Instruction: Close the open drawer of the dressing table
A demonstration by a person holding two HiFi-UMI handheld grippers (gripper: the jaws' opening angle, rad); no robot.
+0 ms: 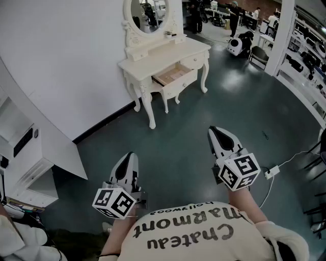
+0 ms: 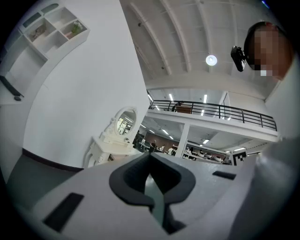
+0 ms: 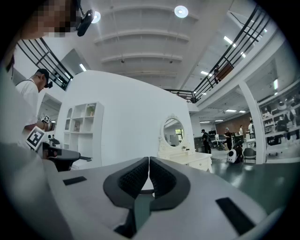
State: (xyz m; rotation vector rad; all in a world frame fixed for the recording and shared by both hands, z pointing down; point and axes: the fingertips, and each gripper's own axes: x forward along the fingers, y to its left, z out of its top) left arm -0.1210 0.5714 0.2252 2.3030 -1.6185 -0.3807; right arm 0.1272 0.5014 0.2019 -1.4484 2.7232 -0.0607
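Observation:
A cream dressing table (image 1: 153,56) with an oval mirror (image 1: 147,15) stands against the white wall, some way ahead of me. Its middle drawer (image 1: 174,76) is pulled out, and the wooden inside shows. The table also appears small in the left gripper view (image 2: 110,145) and in the right gripper view (image 3: 185,157). My left gripper (image 1: 128,158) is held low at the near left, jaws together and empty. On the near right my right gripper (image 1: 220,133) is shut too, with nothing in it. Both are far from the drawer and point level (image 2: 149,157) (image 3: 148,161).
A white shelf unit (image 1: 23,153) stands at the near left against the curved white wall (image 1: 61,66). A white plug block and cable (image 1: 272,171) lie on the dark floor at the right. Desks, a white robot (image 1: 235,46) and people fill the far hall.

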